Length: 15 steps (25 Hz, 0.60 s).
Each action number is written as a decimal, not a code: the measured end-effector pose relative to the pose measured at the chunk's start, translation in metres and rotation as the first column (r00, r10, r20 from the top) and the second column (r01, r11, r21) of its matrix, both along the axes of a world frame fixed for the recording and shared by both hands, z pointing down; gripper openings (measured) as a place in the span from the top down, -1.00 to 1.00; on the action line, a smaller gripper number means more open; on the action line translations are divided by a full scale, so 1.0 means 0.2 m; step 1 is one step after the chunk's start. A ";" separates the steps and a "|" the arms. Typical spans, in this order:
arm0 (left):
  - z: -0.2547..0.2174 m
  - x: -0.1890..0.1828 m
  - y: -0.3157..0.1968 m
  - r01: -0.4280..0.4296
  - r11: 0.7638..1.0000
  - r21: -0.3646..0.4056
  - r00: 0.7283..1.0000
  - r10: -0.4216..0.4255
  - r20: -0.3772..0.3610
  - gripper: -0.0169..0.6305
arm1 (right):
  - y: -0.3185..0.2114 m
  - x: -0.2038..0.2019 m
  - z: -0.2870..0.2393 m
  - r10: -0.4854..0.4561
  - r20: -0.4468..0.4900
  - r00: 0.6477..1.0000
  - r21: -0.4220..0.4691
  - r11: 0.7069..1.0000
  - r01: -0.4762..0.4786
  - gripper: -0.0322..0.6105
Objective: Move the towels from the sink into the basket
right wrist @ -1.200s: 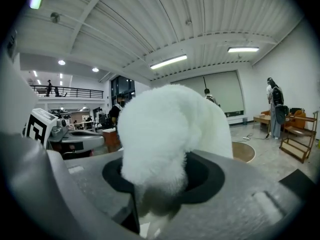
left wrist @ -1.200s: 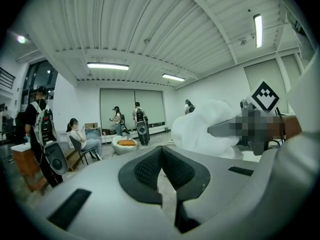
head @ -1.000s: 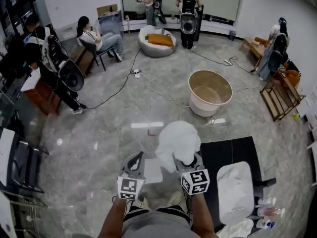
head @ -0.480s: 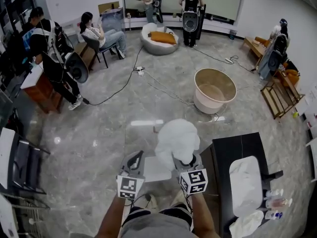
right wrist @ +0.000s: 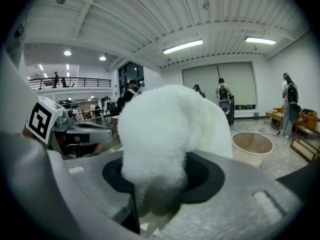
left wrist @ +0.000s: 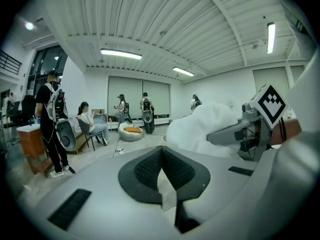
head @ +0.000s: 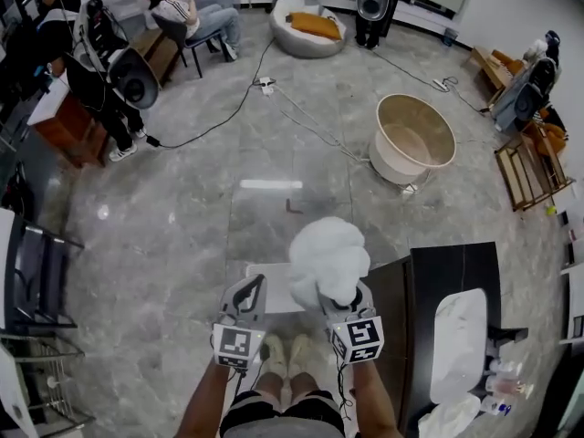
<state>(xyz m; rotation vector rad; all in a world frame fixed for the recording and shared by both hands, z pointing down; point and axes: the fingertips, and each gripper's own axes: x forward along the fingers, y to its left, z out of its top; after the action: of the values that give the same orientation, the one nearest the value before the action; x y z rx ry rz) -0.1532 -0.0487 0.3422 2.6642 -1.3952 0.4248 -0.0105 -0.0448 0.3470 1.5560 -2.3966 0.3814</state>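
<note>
A fluffy white towel [head: 328,255] bulges out of my right gripper [head: 340,292], whose jaws are shut on its lower part; in the right gripper view the towel [right wrist: 167,126] fills the middle and hides the fingertips. My left gripper [head: 250,287] hovers beside it on the left, shut with nothing between its pads [left wrist: 150,169]. The round beige basket [head: 412,140] stands on the floor ahead and to the right, and shows past the towel as the basket [right wrist: 252,146]. The white sink [head: 456,345] sits in a black counter [head: 415,290] at my right, with another towel [head: 445,420] by its near end.
Cables [head: 228,117] run across the marble floor toward the basket. Several people, a chair and a beanbag with an orange cushion [head: 315,27] are at the far side. A wooden rack [head: 527,172] stands at the right. Bottles [head: 497,389] stand beside the sink.
The view has tipped further down, so my feet now show below the grippers. Both grippers keep side by side with the towel still held in the right one.
</note>
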 end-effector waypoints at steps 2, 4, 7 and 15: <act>0.13 -0.02 -0.02 0.040 0.998 -0.049 0.999 -0.040 -0.017 0.92 | -0.02 -0.02 0.15 -0.028 -0.006 1.000 -0.037 0.999 0.027 0.26; 0.30 -0.06 -0.06 0.057 0.996 -0.066 0.998 -0.058 -0.001 0.92 | -0.05 -0.05 0.33 -0.052 -0.015 0.999 -0.064 0.997 0.051 0.26; 0.56 -0.07 -0.10 0.081 0.993 -0.090 0.997 -0.080 0.010 0.92 | -0.10 -0.08 0.61 -0.079 -0.015 0.997 -0.098 0.992 0.077 0.26; 1.24 -0.10 -0.15 0.127 0.977 -0.169 0.992 -0.121 0.042 0.92 | -0.17 -0.12 1.34 -0.119 -0.001 0.993 -0.192 0.975 0.116 0.26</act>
<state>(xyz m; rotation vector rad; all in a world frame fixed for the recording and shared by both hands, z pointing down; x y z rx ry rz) -0.1730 -0.0794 0.5905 2.4295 -1.4528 0.5498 -0.0350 -0.0782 0.6151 1.3234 -2.3499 0.5569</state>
